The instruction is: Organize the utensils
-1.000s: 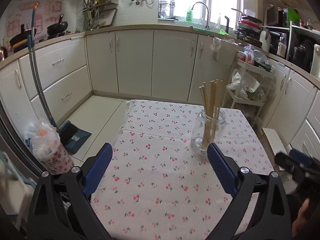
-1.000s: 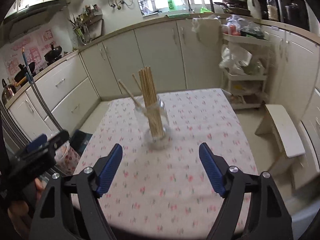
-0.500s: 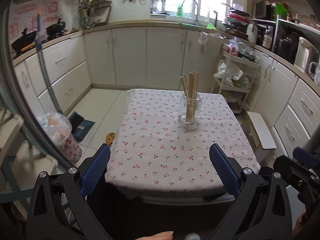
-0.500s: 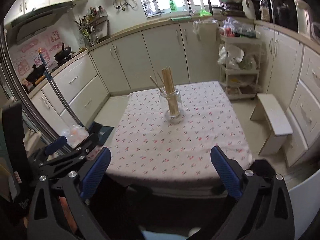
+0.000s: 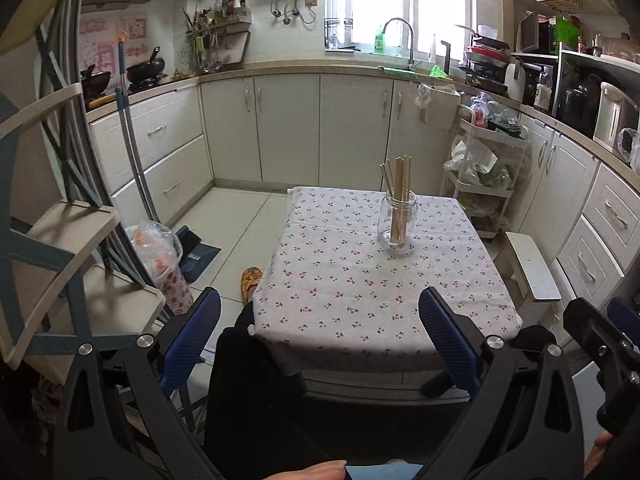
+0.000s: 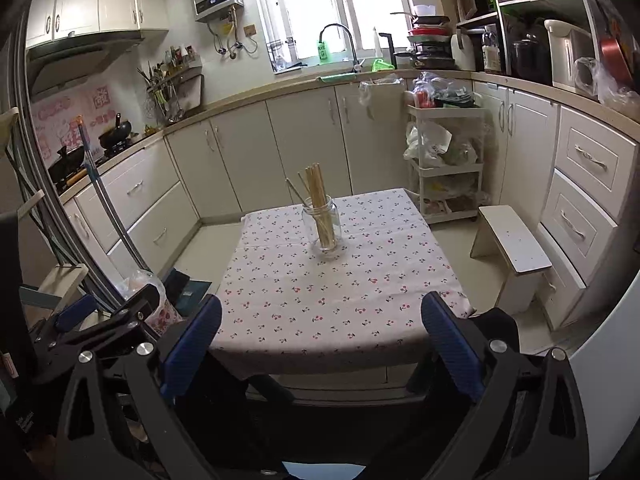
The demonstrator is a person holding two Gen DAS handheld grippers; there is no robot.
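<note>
With both my left gripper [image 5: 320, 332] and right gripper [image 6: 320, 334] spread empty, well back from the jar [image 5: 397, 222], its chopsticks [image 5: 398, 196] looked done; I judged hands-off best.

Jar of chopsticks on the table, kitchen cabinets wrapped around it.

In the left wrist view the jar [image 5: 397, 222] stood on the table [image 5: 340, 300] toward its far right, at about 1 o'clock, with the chopsticks [image 5: 398, 196] upright in it. The stool [image 5: 534, 270] sat on the floor just beside the table at 3 o'clock, the trolley [image 5: 482, 172] behind it at 2, the bin [image 5: 160, 256] at 9, and the sink tap [image 5: 400, 38] far off at 12.
</note>
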